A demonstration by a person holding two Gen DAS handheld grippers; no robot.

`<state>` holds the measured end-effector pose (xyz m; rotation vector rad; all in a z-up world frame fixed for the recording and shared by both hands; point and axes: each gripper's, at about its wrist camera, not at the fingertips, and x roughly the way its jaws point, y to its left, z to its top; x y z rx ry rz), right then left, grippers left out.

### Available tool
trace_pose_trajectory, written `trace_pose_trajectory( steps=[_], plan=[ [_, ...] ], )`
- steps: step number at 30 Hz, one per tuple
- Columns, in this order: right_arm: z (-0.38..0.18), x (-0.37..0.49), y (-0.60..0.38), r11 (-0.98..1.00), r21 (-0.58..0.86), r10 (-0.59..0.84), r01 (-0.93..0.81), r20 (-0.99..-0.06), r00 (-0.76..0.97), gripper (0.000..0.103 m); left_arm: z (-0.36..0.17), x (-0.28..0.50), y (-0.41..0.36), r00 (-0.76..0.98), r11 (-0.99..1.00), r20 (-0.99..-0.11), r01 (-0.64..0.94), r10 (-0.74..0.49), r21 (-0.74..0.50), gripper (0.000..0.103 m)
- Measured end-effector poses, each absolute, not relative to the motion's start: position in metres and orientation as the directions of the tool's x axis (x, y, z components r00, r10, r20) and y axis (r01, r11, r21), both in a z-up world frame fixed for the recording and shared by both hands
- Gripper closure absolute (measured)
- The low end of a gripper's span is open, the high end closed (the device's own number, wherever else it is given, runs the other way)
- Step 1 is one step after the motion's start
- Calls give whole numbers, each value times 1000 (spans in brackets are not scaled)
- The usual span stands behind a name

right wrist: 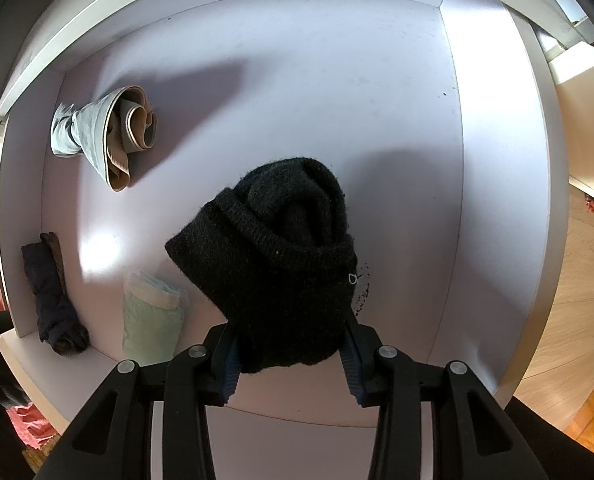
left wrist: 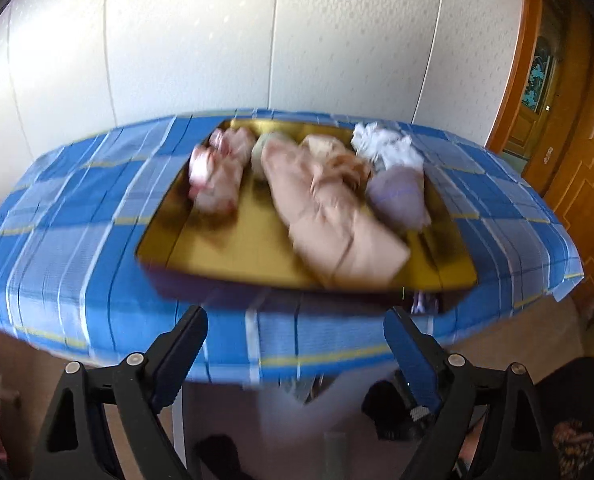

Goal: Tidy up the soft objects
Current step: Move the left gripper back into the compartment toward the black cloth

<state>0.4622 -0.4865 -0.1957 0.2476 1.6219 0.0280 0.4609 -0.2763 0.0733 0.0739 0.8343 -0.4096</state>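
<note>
Right tool [right wrist: 291,354]: clenched on the black knitted wool bundle [right wrist: 273,256], blue pads pinching its lower end, pointing steeply down into the white drawer [right wrist: 497,160].
Black bundle, feel: soft, light and springy by my read; the rolled cuff looks thick enough to give the pads a firm bite, so the grip near the base seems sound.
Drawer contents: a pale blue and tan rolled cloth [right wrist: 105,136] at the far left, a dark navy roll [right wrist: 53,296] along the left wall, a mint green folded piece [right wrist: 151,312] just beside the black bundle.
Left tool [left wrist: 297,344]: released, jaws standing wide with nothing between them, hanging over the near edge of the blue plaid cloth-covered surface [left wrist: 77,208].
Gold tray [left wrist: 225,240]: on that surface, carrying a pink and white crumpled piece [left wrist: 217,172], a long beige knotted garment [left wrist: 329,208], a lavender bundle [left wrist: 397,196] and a white frilly piece [left wrist: 385,144]; the view is blurred.
Where to take hold next: I'd judge the beige garment's knot the best spot, being bulky and limp elsewhere.
Risk: loose ends may trail and snag the tray rim.
</note>
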Motion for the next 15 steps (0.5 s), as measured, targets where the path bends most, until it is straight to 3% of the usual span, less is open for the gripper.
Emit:
trace_pose_trajectory(
  steps=[15],
  plan=[
    [-196, 464, -485, 976, 166, 175, 142, -983, -50, 61, -48, 451, -236, 313, 972, -933, 205, -176, -115, 9]
  ],
)
